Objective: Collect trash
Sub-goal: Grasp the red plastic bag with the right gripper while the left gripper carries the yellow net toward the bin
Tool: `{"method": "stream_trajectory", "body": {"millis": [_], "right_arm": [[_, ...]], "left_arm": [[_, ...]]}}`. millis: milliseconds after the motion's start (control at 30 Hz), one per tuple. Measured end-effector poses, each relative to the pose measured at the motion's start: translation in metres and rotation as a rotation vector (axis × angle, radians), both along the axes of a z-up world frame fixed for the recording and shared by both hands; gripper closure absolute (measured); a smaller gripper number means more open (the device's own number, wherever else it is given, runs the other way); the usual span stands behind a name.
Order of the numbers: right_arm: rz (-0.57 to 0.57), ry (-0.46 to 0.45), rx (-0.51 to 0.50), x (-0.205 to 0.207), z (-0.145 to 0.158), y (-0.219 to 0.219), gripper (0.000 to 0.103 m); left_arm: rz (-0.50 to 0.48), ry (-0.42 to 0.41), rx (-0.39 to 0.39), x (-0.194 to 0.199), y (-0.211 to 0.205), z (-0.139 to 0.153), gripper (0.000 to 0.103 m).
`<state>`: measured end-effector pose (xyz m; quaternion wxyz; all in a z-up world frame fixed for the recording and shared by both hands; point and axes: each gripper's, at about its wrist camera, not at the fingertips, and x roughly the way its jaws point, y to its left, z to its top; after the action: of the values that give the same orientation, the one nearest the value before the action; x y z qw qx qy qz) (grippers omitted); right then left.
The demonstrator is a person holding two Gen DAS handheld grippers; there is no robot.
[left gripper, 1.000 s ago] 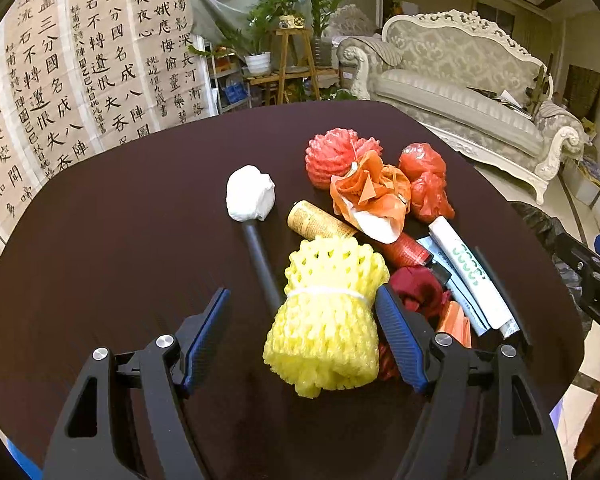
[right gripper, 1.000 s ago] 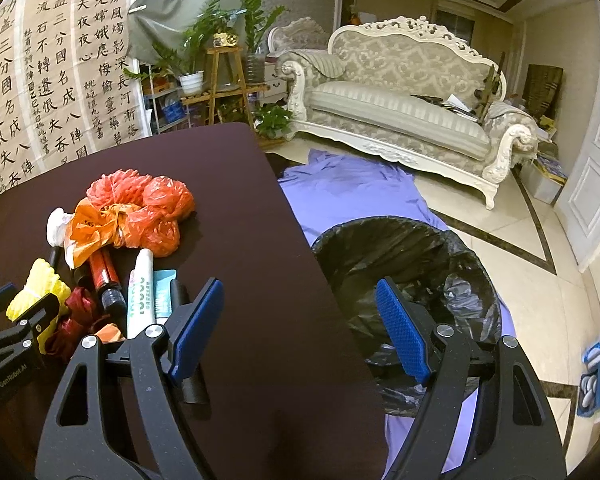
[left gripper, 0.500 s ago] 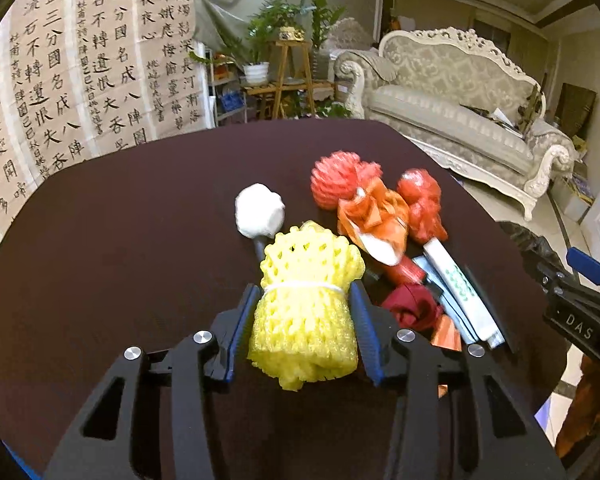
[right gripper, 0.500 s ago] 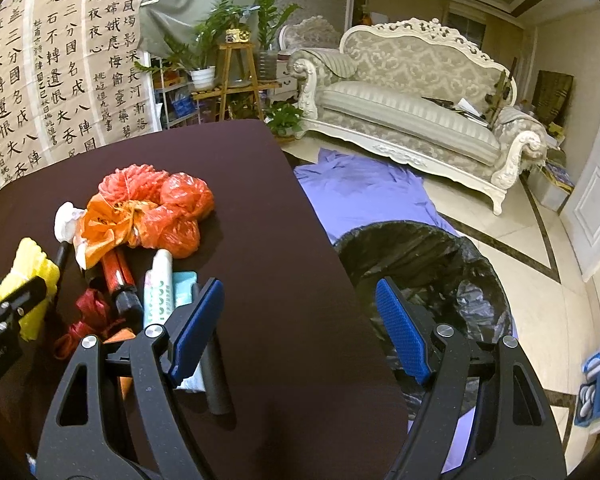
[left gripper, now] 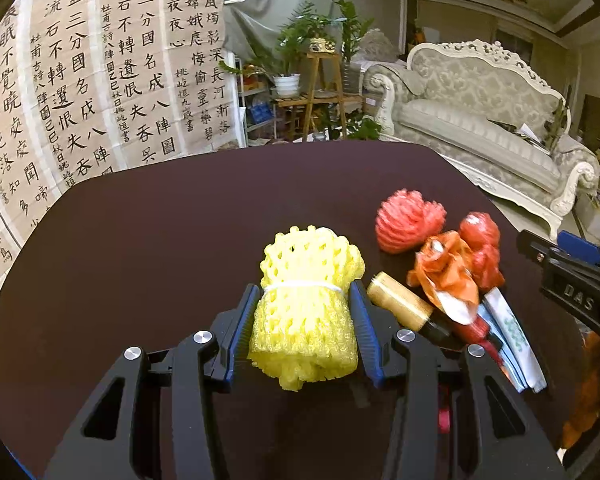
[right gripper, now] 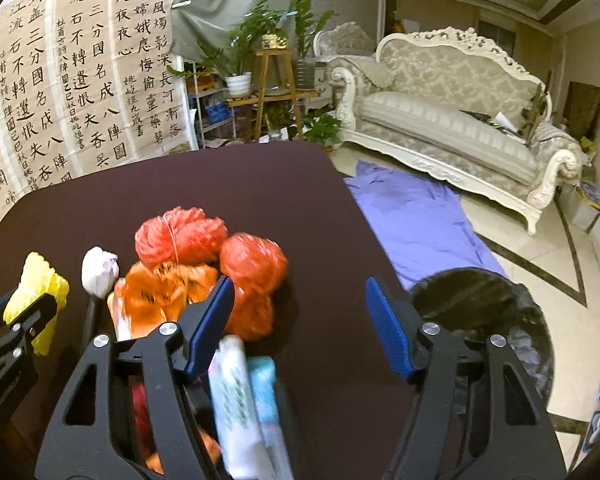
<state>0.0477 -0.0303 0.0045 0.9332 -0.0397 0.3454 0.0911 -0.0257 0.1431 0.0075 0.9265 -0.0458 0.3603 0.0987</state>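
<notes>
Partly hidden: yellow foam net (left gripper: 306, 308) base.

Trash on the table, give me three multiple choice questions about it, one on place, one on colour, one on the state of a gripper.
1. Where is the trash bin?
A. On the table
B. On the floor by the table's right edge
C. On the sofa

2. What colour is the foam net held in the left gripper?
A. Yellow
B. Blue
C. White

3. The right gripper is:
A. Shut on a tube
B. Shut on a bag
C. Open, holding nothing

Answers: B, the bin stands on the tiles beside the table; A, the net is bright yellow; C, its jaws stand apart with nothing gripped.
</notes>
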Motion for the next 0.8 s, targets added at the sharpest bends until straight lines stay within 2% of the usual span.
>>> {"method": "stream_trajectory", "body": {"millis": [300,400,467,500,533,800], "right_arm": [[0.007,0.084,-0.012,0.029,-0.02,0.018,0.037],[0.023,0.119,0.021,0.034,-0.024,0.017,0.045],[0.042,0.14,0.043,0.035,-0.026,0.019,0.054],[0.053,0.152,0.054,0.036,-0.027,0.02,0.065],[0.056,0.155,0.055,0.036,-0.027,0.021,0.068],[0.044,0.103,0.038,0.018,-0.018,0.014,0.07]], "left_arm": [[0.014,0.009,-0.013,0.011,0.016,-0.008,0.057],[0.007,0.015,-0.021,0.015,0.017,-0.01,0.057],[0.003,0.016,-0.023,0.015,0.016,-0.012,0.057],[0.0,0.017,-0.026,0.016,0.016,-0.012,0.057],[-0.002,0.016,-0.026,0.015,0.016,-0.013,0.057],[-0.014,-0.009,-0.029,0.01,0.015,-0.004,0.057]]}}
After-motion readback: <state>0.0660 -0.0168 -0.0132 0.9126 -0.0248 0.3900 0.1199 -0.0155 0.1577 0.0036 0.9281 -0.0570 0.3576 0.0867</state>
